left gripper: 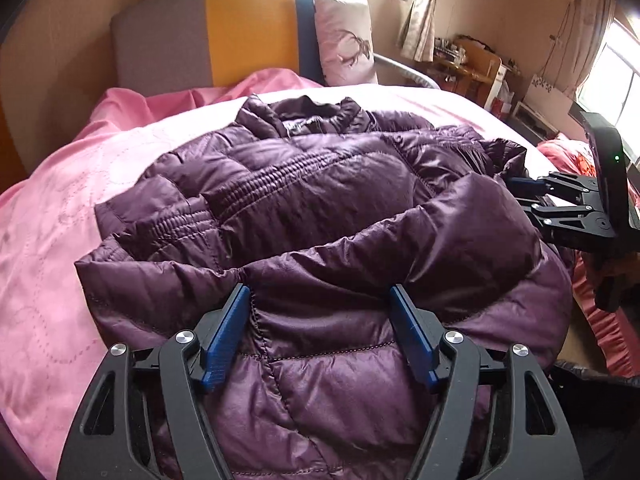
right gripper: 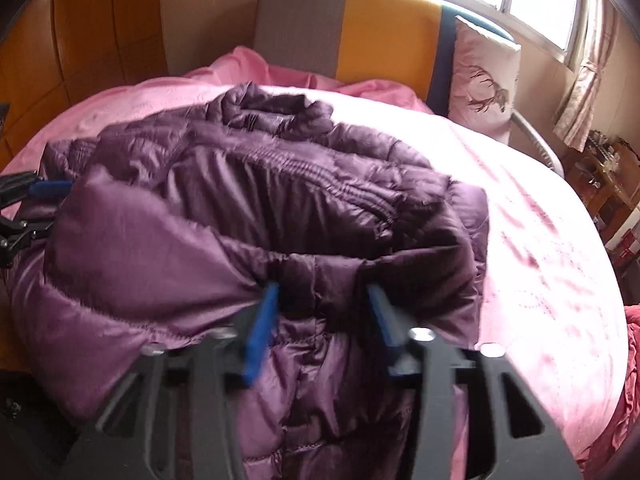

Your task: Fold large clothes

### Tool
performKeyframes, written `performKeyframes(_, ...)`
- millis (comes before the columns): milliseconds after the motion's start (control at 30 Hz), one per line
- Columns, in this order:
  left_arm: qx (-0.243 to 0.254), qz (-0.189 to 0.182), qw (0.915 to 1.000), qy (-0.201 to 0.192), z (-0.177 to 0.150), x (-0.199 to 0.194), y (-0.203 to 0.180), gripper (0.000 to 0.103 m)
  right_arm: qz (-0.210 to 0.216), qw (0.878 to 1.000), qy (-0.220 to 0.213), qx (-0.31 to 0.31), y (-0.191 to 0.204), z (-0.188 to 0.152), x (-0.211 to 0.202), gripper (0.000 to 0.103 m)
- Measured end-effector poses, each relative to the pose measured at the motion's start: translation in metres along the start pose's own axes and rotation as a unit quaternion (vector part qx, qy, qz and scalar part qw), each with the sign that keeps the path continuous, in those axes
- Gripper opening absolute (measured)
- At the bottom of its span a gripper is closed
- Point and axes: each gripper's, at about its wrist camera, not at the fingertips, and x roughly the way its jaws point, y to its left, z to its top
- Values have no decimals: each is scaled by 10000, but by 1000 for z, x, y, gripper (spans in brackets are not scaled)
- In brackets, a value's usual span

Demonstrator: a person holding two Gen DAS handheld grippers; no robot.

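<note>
Left wrist view: purple down jacket [left gripper: 320, 208] lies on the pink bedspread [left gripper: 52, 240], hem edge raised toward the camera. Left gripper [left gripper: 320, 300] fingers are spread wide with quilted fabric between them, gripping nothing. Right gripper [left gripper: 524, 196] is at the jacket's right edge; its state cannot be told.

Right wrist view: right gripper [right gripper: 322, 296] fingers are spread apart astride the jacket's folded hem.

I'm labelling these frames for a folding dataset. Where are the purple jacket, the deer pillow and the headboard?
purple jacket [left gripper: 320, 184]: left wrist view, quilted middle panel.
deer pillow [right gripper: 484, 76]: right wrist view, its printed front face.
headboard [left gripper: 248, 32]: left wrist view, yellow middle stripe.
</note>
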Motion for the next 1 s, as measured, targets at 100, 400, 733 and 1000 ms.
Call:
performKeyframes(100, -110, -63, 9999, 7, -3, -2, 3, 27, 35, 9999, 17, -131, 7, -4, -2, 3)
performKeyframes(400, -370, -101, 9961, -791, -6, -62, 1, 7, -60, 9983, -571, 63, 2, -2, -57, 2)
performKeyframes(733, -846, -257, 9837, -1563, 33, -90, 14, 6, -79, 9883, -1398, 610, -15, 31, -99, 2)
performKeyframes(1000, -1454, -66, 9845, -981, 65, -22, 48, 5, -357, 9894, -975, 1018, -29, 60, -26, 2)
